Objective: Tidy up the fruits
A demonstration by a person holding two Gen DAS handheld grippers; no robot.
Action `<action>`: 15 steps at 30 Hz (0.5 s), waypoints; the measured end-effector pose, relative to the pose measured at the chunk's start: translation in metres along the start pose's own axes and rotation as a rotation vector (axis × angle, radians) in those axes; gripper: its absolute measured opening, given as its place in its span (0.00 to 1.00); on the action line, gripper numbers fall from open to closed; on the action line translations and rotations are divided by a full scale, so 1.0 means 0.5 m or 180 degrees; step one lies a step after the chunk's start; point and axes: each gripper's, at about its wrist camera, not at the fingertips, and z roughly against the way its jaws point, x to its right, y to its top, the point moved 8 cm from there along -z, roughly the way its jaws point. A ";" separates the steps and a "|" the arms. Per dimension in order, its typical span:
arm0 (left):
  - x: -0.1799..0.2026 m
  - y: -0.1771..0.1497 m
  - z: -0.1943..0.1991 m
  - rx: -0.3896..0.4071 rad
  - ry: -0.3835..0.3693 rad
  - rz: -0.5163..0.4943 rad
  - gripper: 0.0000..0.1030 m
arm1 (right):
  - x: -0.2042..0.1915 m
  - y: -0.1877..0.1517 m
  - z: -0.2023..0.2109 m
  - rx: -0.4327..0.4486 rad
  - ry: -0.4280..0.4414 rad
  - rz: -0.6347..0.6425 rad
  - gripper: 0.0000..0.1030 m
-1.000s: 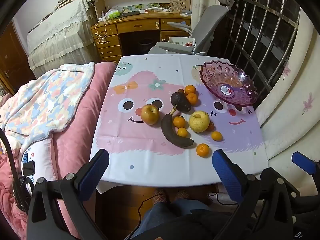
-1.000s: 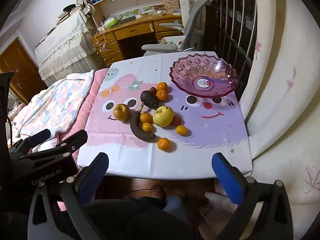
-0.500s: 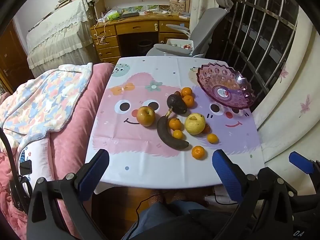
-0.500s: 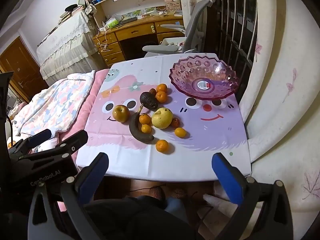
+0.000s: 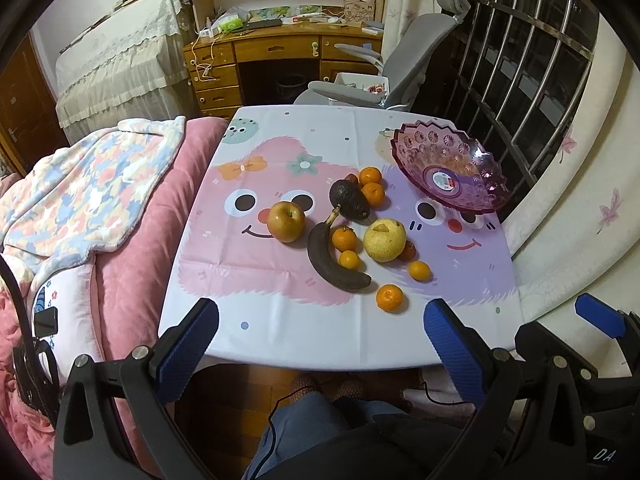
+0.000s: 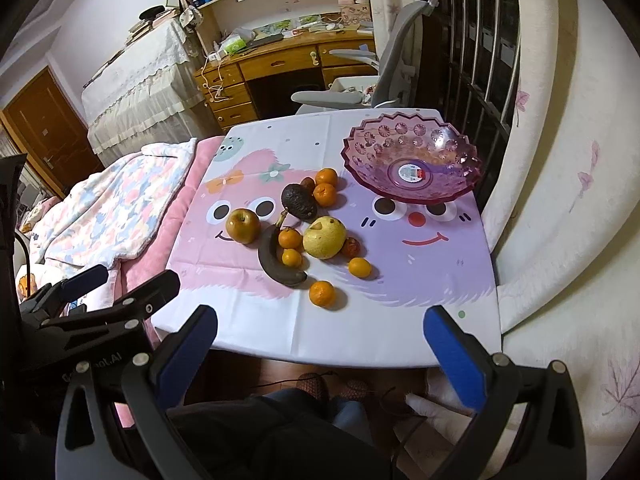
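Both grippers hover low at the frame bottom — left gripper [image 5: 320, 340] and right gripper [image 6: 320, 340], fingers wide, holding nothing; fruits cluster mid-frame on the desk [image 5: 280, 328], purple bowl [image 6: 412, 160] upper right — apple [image 5: 285, 221] leftmost

wooden desk [image 5: 280, 52] at back, cluttered | grey office chair [image 5: 404, 60] beside it | pink bed [image 5: 132, 264] left, floral blanket [image 5: 88, 188] on top | barred window [image 6: 476, 44] right | brown door [image 6: 44, 128] far left
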 end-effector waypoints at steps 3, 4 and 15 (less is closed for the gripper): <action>0.002 -0.012 -0.002 -0.0036 0.0049 0.0028 0.97 | 0.000 -0.004 -0.006 -0.0005 0.0011 0.0051 1.00; 0.003 -0.016 -0.002 -0.0048 0.0053 0.0047 0.97 | 0.000 -0.006 -0.005 -0.0010 0.0017 0.0070 1.00; 0.008 -0.005 -0.003 0.0012 0.0101 0.0117 0.97 | 0.008 0.008 -0.012 0.0033 0.0076 0.0142 1.00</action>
